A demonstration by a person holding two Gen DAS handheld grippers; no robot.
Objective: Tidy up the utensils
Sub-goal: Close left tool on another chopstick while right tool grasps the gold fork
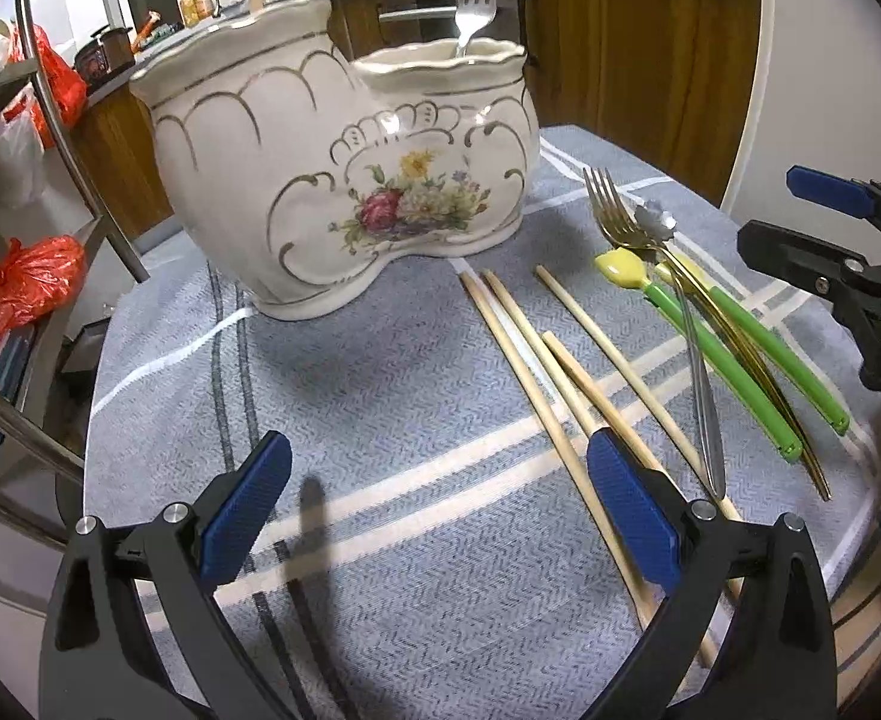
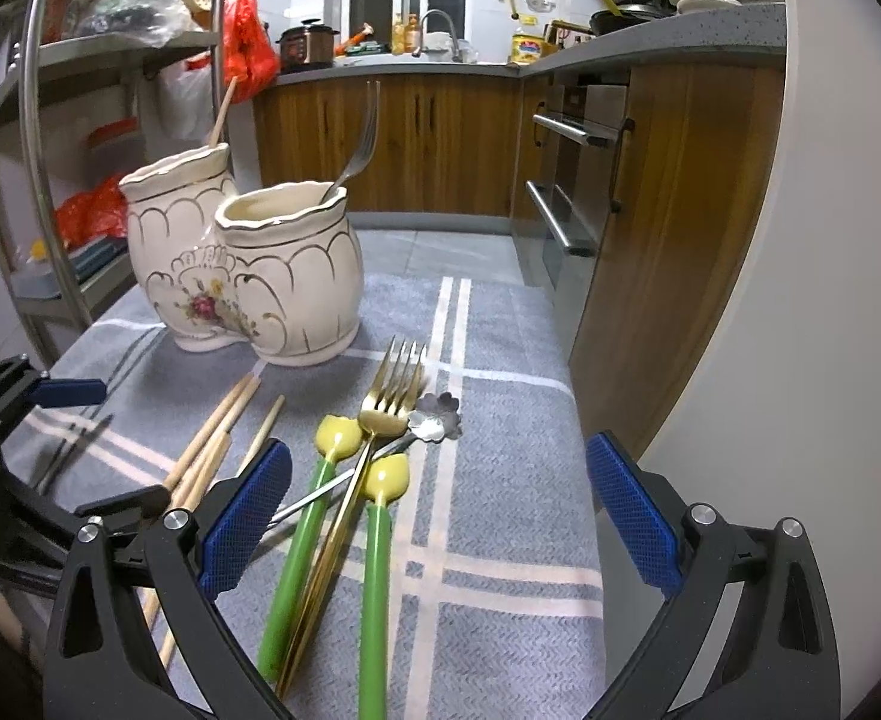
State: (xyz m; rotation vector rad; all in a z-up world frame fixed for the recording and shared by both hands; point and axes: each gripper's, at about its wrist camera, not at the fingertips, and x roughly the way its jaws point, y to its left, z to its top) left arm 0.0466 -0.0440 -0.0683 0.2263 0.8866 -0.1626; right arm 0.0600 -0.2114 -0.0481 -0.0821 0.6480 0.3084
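Observation:
A white floral two-pot ceramic holder (image 1: 344, 180) (image 2: 248, 276) stands on the blue striped cloth. Its lower pot holds a silver fork (image 1: 473, 0) (image 2: 359, 150); its taller pot holds a wooden chopstick (image 2: 221, 114). Several wooden chopsticks (image 1: 560, 384) (image 2: 212, 450) lie on the cloth. Beside them lie a gold fork (image 1: 614, 222) (image 2: 389, 396), two green-handled yellow-tipped utensils (image 1: 710, 348) (image 2: 374, 570) and a silver flower-ended spoon (image 1: 656, 219) (image 2: 434, 420). My left gripper (image 1: 440, 510) is open and empty over the chopsticks. My right gripper (image 2: 440, 510) is open and empty over the forks.
The cloth (image 1: 380, 390) covers a small table. A metal rack with red bags (image 1: 26, 282) stands to the left. Kitchen cabinets and an oven (image 2: 566, 180) are behind. The right gripper also shows at the right edge of the left wrist view (image 1: 830, 240).

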